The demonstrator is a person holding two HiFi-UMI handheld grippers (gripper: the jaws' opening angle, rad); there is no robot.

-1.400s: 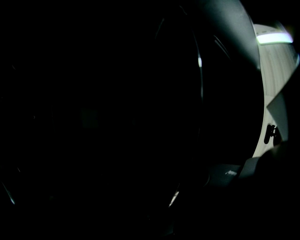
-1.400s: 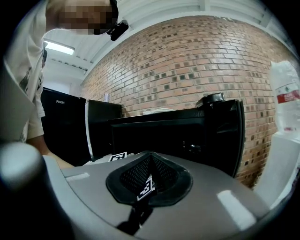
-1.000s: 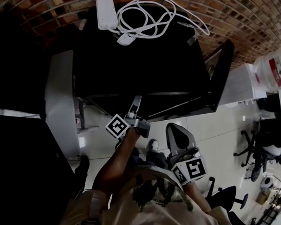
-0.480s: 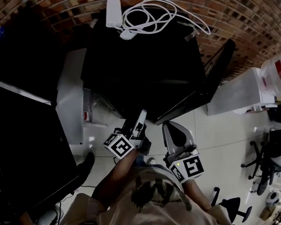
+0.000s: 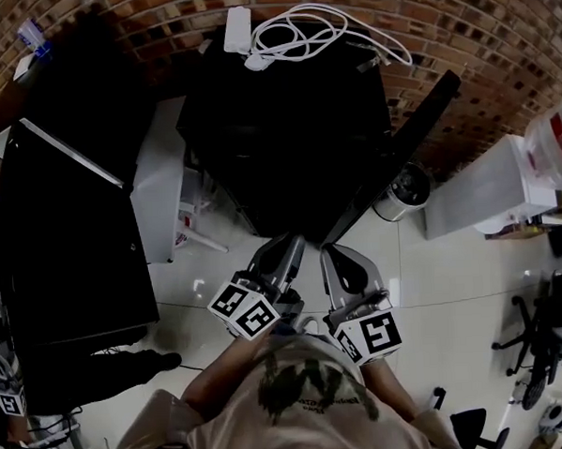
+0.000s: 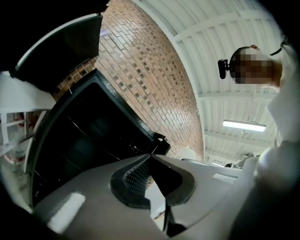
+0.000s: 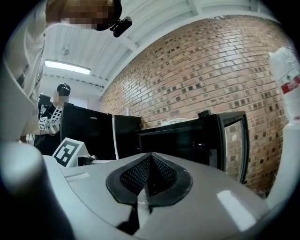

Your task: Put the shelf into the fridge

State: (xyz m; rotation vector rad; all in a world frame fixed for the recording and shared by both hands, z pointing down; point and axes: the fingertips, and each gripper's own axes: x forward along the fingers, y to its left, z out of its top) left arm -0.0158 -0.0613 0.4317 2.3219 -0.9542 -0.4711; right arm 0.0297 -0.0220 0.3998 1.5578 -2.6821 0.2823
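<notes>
The left gripper [image 6: 150,155] had just closed. Its two jaws were pressed together at the tips and nothing was between them. In the left gripper view it was rolled to one side, so the fridge [image 6: 93,136] stood slanted in the left half of the frame, with its inside dark. The right gripper [image 7: 150,157] also had its jaws together at the tips and was empty. It was pointed towards the same fridge, which stood in the middle of that frame. The fridge door [image 7: 232,140] was swung open at the right.

In the head view both grippers were side by side at the lower middle of the frame, close to the person's chest. Their tips were near the front of the fridge but did not touch it. The marker cube of the left one [image 5: 243,310] was beside the marker cube of the right one [image 5: 371,336].

The shelf could not be made out in any view, because the inside of the fridge was too dark.

On top of the fridge, at the upper middle, lay a coiled white cable [image 5: 318,34]. A small metal bin [image 5: 402,194] stood on the floor to the right of the open door. A tall black cabinet [image 5: 66,239] filled the left side, and a brick wall [image 5: 498,57] ran behind everything.
</notes>
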